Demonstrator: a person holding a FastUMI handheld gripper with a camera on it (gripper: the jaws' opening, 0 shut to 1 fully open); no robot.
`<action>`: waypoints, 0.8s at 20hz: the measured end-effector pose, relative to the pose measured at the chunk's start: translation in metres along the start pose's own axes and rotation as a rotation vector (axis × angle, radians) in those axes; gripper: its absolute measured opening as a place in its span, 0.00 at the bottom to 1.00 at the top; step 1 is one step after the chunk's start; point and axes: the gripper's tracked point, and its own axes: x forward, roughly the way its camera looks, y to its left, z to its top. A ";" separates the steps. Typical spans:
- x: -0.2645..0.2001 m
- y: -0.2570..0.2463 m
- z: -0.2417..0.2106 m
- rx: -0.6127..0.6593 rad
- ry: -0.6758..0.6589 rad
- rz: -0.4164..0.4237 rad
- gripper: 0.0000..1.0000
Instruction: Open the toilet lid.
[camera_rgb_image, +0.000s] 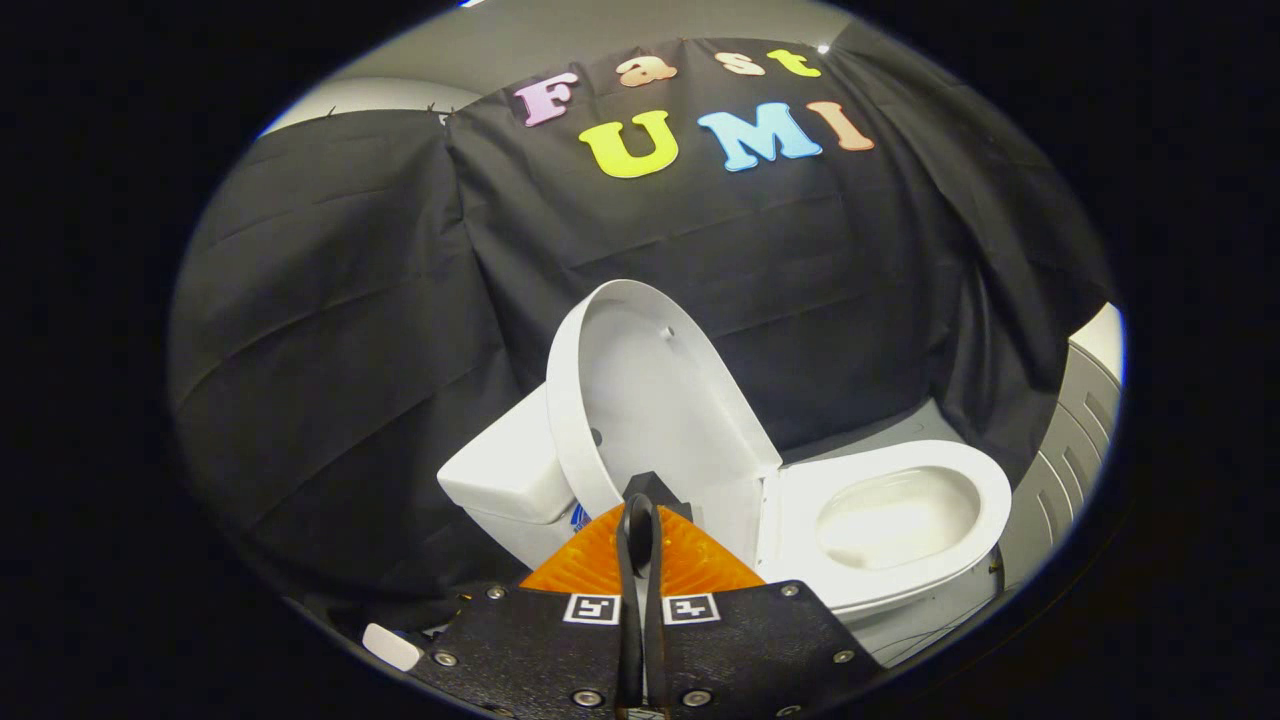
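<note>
Already the lid (640, 395) stands raised, tilted back toward the tank (505, 470), its hollow inner face turned to the camera. Beside it the seat (800, 520) lies flat on the bowl (895, 515), whose opening is uncovered. Ahead of the lid's lower edge, the jaws (640, 520) are pressed together with nothing between them, their tips just in front of the lid, whether touching it I cannot tell. Black cloth (340, 330) hangs behind the tank.

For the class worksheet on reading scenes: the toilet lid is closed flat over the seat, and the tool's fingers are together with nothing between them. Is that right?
Not quite. The gripper view shows the toilet lid raised upright, the seat and bowl uncovered. The rest holds: the tool has its fingers together with nothing between them.
</note>
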 end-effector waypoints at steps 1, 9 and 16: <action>0.000 -0.001 0.000 0.023 0.000 0.012 0.02; -0.039 -0.006 0.058 0.019 -0.127 0.172 0.87; -0.080 -0.069 0.108 -0.069 -0.263 0.109 0.96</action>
